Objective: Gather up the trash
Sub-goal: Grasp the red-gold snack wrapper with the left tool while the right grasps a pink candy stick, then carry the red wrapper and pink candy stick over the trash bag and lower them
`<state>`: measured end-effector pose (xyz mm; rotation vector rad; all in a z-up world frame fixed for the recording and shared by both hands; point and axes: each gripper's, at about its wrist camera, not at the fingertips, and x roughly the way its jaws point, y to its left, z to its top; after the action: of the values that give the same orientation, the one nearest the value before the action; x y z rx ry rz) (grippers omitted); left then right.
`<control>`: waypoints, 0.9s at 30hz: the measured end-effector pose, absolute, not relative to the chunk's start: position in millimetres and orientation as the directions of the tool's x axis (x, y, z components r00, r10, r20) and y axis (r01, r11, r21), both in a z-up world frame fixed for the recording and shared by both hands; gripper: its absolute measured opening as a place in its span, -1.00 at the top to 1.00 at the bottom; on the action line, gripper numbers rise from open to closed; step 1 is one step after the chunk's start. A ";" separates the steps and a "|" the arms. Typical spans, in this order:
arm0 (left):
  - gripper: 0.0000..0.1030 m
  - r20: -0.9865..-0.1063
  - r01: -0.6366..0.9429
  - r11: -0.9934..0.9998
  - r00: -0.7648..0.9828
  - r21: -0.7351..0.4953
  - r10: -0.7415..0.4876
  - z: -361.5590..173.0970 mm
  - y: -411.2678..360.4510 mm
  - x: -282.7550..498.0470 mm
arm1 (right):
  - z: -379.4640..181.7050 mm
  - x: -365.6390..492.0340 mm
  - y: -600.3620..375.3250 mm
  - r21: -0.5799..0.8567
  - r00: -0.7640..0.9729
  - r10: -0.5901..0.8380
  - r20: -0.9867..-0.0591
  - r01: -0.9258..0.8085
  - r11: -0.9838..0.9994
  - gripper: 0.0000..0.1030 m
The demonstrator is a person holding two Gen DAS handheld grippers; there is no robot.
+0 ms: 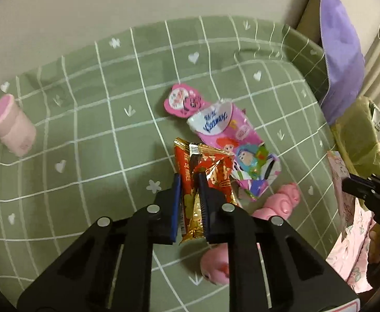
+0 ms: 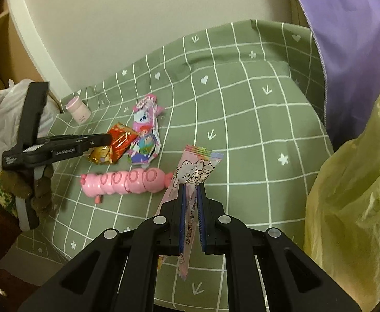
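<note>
The left gripper [image 1: 190, 179] is clenched on a red and gold snack wrapper [image 1: 203, 171]; both blue pads press the foil, which sticks out ahead of the tips and hangs below them. The right gripper [image 2: 190, 188] is clenched on a long pale pink wrapper [image 2: 190, 176] printed with a line drawing; its rainbow-edged end fans out past the tips and its tail hangs down between the fingers.

Just beyond the red wrapper, a pink cartoon-print wrapper [image 1: 239, 153] lies on the green checked cloth [image 1: 98, 98], touching the red wrapper at its near edge. A small pink bear-shaped packet [image 1: 178, 100] lies at its far end. A pink caterpillar toy [image 2: 127, 182] lies on the cloth near both grippers, between them in the right wrist view.

Further out, a pink jar [image 1: 11, 124] lies on its side near the far left edge of the cloth. A yellow plastic bag [image 2: 353, 187] stands at the right of the cloth, beside a purple cushion [image 1: 342, 52]. A white plastic bag [image 2: 5, 111] sits beyond the left edge. A gloved hand [image 2: 33, 189] holds the left gripper's handle.
</note>
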<state>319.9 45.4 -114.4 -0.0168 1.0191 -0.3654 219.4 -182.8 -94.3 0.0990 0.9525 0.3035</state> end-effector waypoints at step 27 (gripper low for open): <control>0.77 -0.425 0.681 0.703 0.586 -0.203 -0.690 113.5 -103.4 288.0 | 93.6 140.1 -284.1 -0.050 0.882 -0.037 -0.471 0.015 0.999 0.81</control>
<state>288.0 -103.4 113.5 -0.0192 0.5042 -0.7995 140.1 -284.1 93.6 -0.0449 0.4910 -0.0268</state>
